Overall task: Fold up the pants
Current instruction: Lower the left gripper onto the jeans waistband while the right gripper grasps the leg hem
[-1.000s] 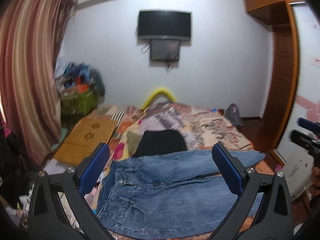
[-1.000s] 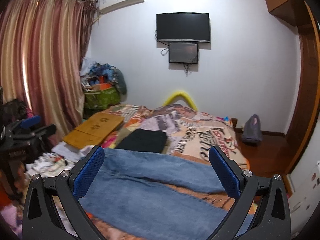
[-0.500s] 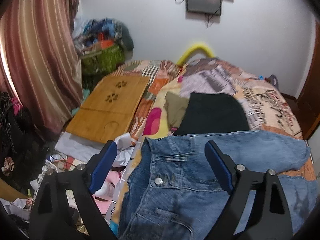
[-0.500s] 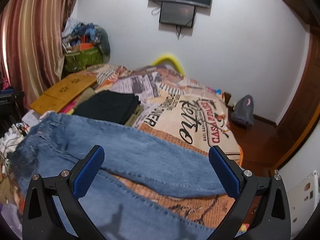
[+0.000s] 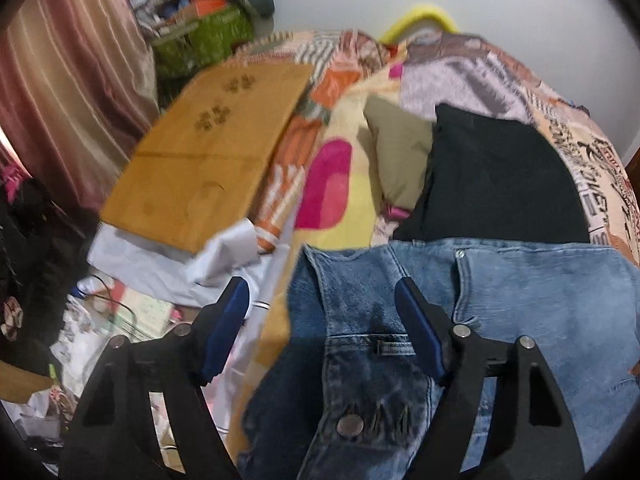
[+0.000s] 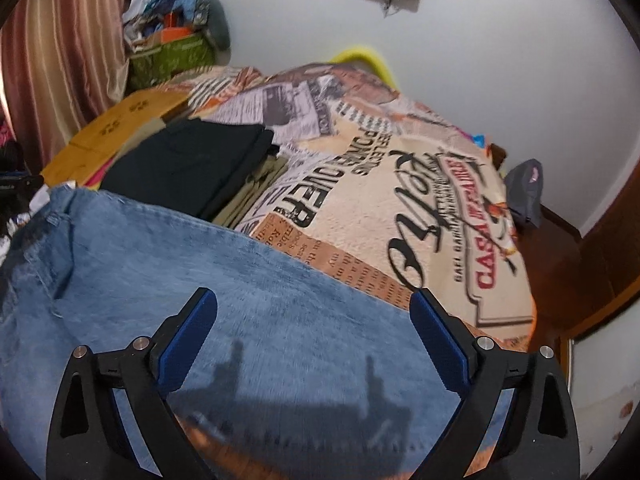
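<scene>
Hovering over the jeans [image 5: 540, 308] spread flat on the bed [image 6: 420, 216], left gripper [image 5: 322, 308] and right gripper [image 6: 314, 320] both gaping, empty; I'd pinch the waistband edge and the leg together, keeping seams aligned

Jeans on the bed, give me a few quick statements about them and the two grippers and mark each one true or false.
1. The left gripper has its jaws open over the waistband end of the jeans. True.
2. The right gripper is shut on a trouser leg. False: its jaws are wide open, with denim below them and nothing held.
3. A folded black garment lies on the bedspread beyond the jeans. True.
4. The wooden lap tray lies on top of the jeans. False: it lies apart, towards the curtain side.
5. The jeans are already folded into a small stack. False: they lie spread out.
</scene>
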Demonstrator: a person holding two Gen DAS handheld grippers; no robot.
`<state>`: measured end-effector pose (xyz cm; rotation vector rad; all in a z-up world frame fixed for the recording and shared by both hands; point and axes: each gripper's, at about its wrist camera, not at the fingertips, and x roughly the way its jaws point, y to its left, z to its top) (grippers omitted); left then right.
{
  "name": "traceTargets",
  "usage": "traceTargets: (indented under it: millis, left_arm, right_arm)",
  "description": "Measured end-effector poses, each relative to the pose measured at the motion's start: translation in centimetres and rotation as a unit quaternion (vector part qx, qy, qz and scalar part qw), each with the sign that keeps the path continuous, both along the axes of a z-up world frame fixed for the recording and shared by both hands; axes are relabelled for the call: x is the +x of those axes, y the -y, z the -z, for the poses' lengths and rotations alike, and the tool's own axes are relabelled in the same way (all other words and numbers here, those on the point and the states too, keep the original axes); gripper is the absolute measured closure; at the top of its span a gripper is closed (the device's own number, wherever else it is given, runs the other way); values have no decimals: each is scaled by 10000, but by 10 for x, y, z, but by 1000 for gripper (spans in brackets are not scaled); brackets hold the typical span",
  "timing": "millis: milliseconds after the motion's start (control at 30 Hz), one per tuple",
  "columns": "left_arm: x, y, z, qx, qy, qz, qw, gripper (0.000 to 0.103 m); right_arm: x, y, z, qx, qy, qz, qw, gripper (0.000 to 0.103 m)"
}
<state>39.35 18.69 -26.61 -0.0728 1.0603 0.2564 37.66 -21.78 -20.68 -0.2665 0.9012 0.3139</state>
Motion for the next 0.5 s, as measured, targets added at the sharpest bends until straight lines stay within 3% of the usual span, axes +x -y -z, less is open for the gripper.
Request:
traceTargets:
  millis: [200,367,500]
  left_arm:
    - [18,6,32,-37,-415,228,9989,33]
    - [25,6,36,-138,-501,190,9985,36]
    - [33,4,37,-364,-543,181,9977,45]
  right_arm:
    - [31,-17,31,-118,-343,-409,9985,7]
    - [52,-30,57,-147,-750,-638,9950,9]
    - [61,-39,67,-146,-862,-789,9930,9]
